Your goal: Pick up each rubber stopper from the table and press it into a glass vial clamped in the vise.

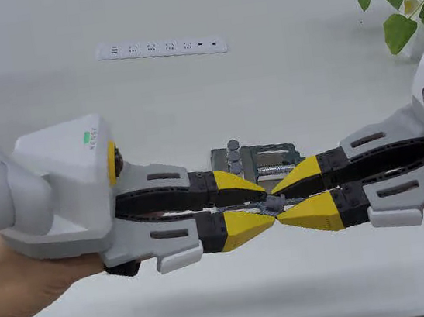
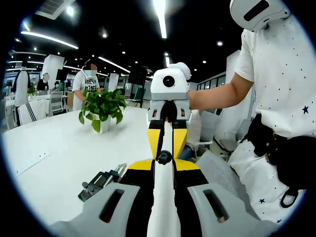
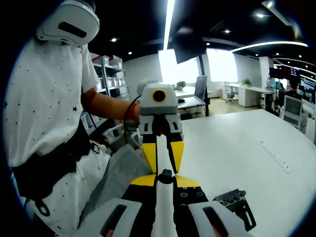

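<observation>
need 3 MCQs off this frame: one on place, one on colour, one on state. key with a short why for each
1. Where is the vise in the head view?
A. On the table, just beyond where the gripper tips meet
B. At the table's near edge, in front of the grippers
C. Lifted off the table in one gripper

2. What colour are the tips of both grippers?
A. Red
B. Yellow
C. Blue

3. Where is the rubber stopper?
A. Lying on the table
B. Resting on top of the vise
C. Pinched in the air where the left gripper and right gripper meet tip to tip

Key: 1 A, the vise sits right behind the tips. 2 B, all four tips are yellow. 3 C, both gripper views show it between the facing tips.
</observation>
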`<state>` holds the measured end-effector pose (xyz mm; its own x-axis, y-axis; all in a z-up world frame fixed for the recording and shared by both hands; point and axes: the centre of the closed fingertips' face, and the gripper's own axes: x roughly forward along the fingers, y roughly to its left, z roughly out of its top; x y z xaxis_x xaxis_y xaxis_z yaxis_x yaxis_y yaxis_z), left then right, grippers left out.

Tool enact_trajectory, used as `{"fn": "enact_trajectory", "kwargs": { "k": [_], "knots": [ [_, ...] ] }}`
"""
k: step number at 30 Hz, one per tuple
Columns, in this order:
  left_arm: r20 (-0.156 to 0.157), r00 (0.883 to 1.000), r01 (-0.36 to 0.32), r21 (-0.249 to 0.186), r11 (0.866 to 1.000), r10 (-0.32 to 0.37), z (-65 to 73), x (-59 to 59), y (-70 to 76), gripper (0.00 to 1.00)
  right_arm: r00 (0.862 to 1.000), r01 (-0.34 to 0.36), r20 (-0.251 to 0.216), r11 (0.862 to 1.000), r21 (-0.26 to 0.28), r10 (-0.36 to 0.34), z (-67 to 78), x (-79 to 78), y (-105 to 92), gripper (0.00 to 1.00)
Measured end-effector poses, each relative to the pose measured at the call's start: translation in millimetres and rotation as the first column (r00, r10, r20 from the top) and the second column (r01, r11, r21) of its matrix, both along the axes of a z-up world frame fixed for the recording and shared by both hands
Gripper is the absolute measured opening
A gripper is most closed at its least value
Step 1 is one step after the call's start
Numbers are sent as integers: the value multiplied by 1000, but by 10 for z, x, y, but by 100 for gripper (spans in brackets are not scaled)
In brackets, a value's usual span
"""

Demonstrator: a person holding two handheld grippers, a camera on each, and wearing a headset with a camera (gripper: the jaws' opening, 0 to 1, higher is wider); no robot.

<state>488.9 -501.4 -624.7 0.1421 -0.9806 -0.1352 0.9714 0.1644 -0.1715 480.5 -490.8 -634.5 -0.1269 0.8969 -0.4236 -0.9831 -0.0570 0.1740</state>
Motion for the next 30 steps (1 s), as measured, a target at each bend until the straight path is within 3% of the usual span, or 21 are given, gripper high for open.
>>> {"fn": "enact_trajectory", "kwargs": {
  "k": [17,30],
  "knots": [
    [-9,1000,25,2,1000,-25,11,-43,-32,6,1000,-26,5,1000,-2,26,21,-46,5,7],
    [-36,999,-24,-28,999,23,51,-11,7,4,1000,12,10,1000,10,-12,65,10,10,8]
  ]
}}
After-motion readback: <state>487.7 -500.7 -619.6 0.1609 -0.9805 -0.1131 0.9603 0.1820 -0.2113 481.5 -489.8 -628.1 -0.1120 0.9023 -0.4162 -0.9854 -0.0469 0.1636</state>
